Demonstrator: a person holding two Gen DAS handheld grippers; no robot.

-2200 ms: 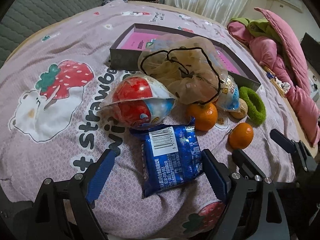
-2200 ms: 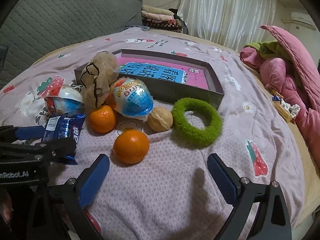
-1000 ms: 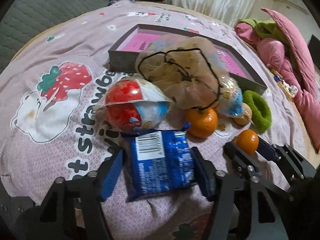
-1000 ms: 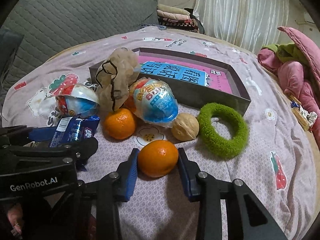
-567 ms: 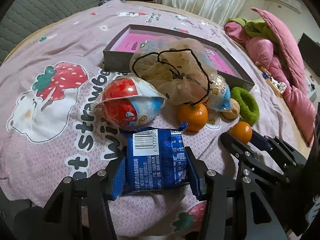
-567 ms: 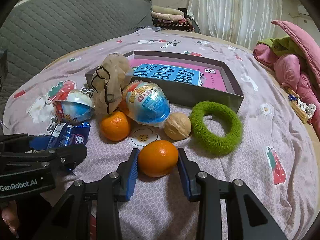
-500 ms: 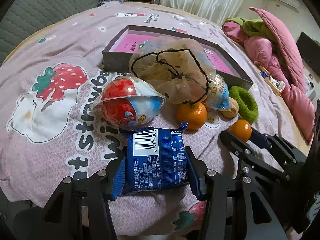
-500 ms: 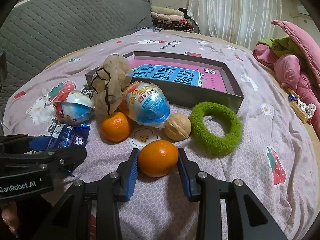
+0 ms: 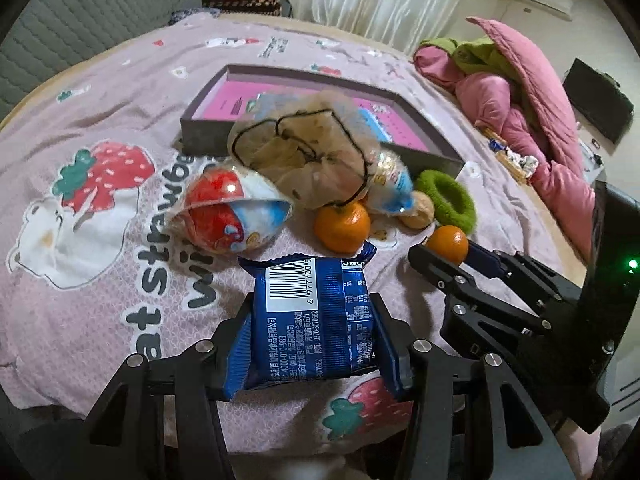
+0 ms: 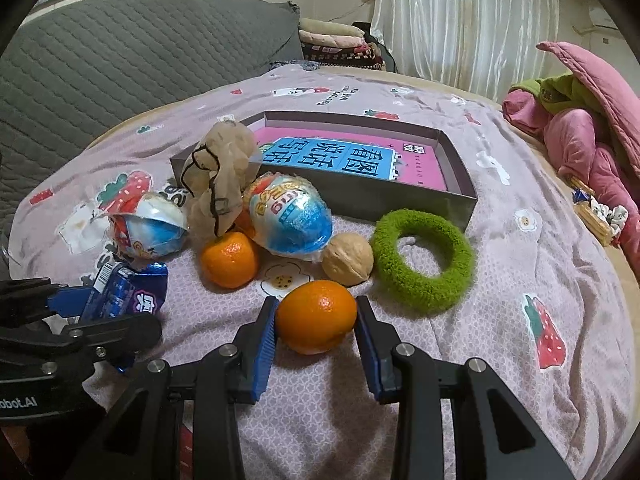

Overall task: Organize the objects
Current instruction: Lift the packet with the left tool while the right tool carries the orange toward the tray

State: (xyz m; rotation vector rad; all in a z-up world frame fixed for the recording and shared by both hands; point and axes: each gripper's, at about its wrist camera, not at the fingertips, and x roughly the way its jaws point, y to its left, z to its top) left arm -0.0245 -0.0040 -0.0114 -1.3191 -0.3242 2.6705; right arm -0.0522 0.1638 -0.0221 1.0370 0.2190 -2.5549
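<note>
On the left we hold the left gripper (image 9: 314, 336), its jaws having just closed onto the blue snack packet (image 9: 310, 318), the blue pads pressing its two long sides about halfway shut; the packet stands slightly clear of the strawberry-print bedspread (image 9: 120, 80), barcode end forward. We judge the step in hand to be a paired lift-and-carry to the open grey box (image 10: 460, 196), which lies beyond the pile and already holds a pink and blue booklet (image 10: 348, 160). A foil packet crushes and slips easily, so we should keep the squeeze as it is and raise the packet above the red and blue toy egg (image 9: 230, 214) and the crumpled beige net bag (image 9: 308, 160) directly ahead before moving forward. In the middle of the pile a loose tangerine (image 10: 229, 260), a second wrapped egg (image 10: 290, 220) and a walnut (image 10: 347, 259) lie touching or nearly so; they are easily sent rolling by a low pass. On the right the right gripper (image 10: 316, 326) is closed to a narrow gap on another tangerine (image 10: 316, 316), pads on both flanks; whether the fruit has left the cloth we cannot tell. We should lift it straight up, clear of the green fuzzy ring (image 10: 423, 256) just beside it, and set it inside the near wall of the box.
</note>
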